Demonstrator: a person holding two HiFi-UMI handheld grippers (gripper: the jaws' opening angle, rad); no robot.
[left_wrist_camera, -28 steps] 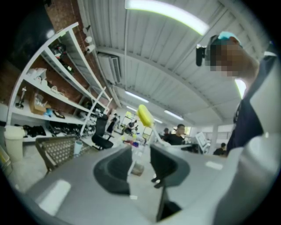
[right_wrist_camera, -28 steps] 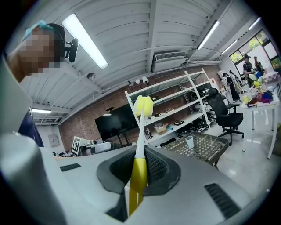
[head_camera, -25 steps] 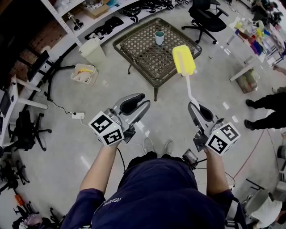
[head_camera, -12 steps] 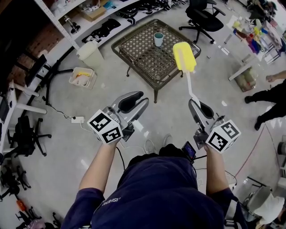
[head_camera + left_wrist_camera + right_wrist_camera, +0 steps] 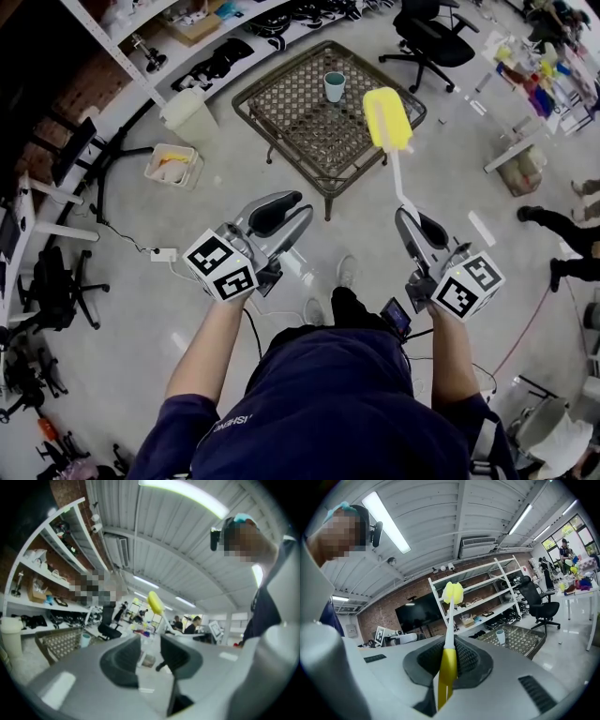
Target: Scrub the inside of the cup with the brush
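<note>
Head view: cup [image 5: 334,86] on wicker table [image 5: 298,112]; office chair [image 5: 427,37] beyond (bin [image 5: 187,109] left)

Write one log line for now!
left gripper: shut, empty | right gripper: shut on sponge brush | cup: on wicker table, untouched

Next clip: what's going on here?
A person holds a gripper in each hand, standing back from a wicker table. The right gripper is shut on the handle of a yellow brush, its head pointing toward the table. The left gripper is shut and empty. The cup stands upright on the table, untouched, so scrubbing has not begun.
</note>
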